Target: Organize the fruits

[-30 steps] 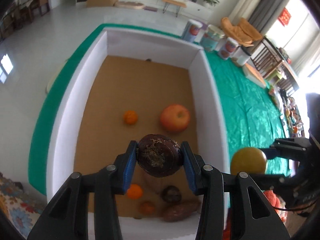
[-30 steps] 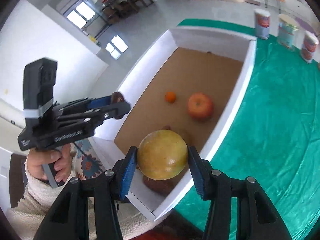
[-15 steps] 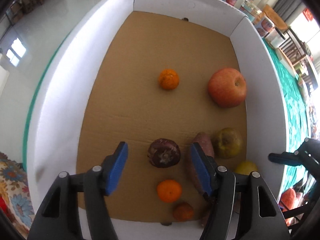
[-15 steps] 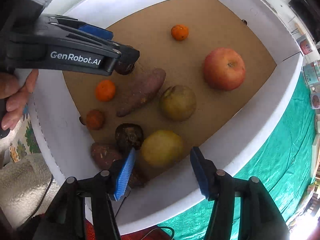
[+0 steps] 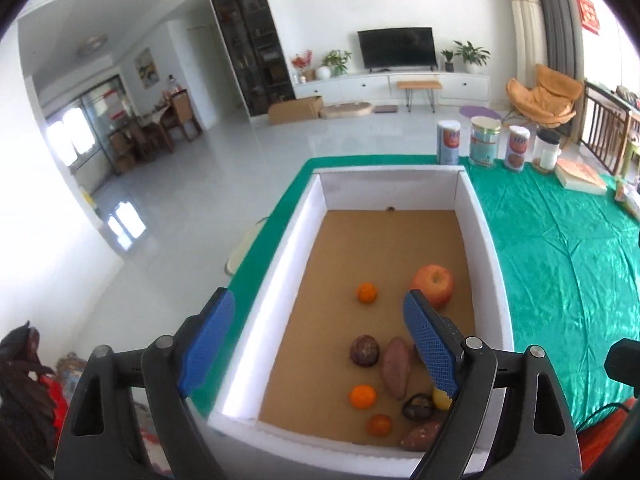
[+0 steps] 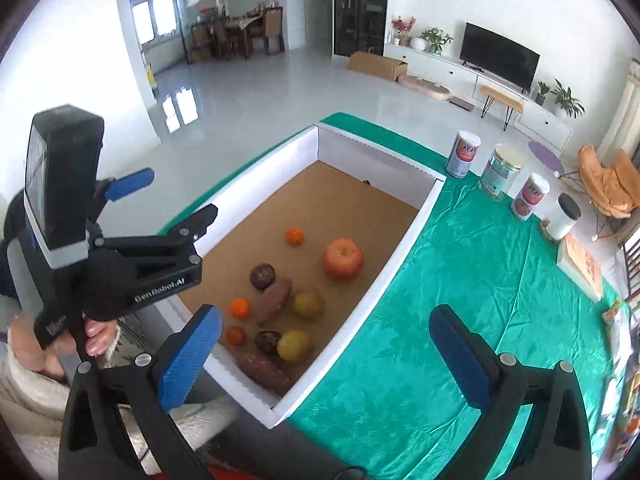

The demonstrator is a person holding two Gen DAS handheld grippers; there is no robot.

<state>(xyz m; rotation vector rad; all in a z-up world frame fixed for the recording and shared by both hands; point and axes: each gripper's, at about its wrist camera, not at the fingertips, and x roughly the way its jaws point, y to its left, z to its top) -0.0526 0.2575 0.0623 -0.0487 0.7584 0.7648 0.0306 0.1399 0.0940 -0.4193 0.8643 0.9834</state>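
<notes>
The fruits now all lie in the box point(image 6: 404, 236). A second ago the left gripper point(image 5: 320, 340) carried the dark fruit point(image 6: 262, 276) and the right gripper point(image 6: 324, 356) the yellow fruit point(image 6: 294, 345). Both have since been set down, the dark one mid-floor beside a sweet potato point(image 6: 273, 300), the yellow one near the box's near right corner. Both grippers have pulled back above the near edge, fingers wide apart and empty. This round of placing looks done. Apple point(image 6: 343, 258) and an orange point(image 6: 294, 236) sit further in. Beyond the far corner, on the green cloth point(image 6: 460, 300), stand cans point(image 6: 462, 154), well apart. Nothing blocks the box.
</notes>
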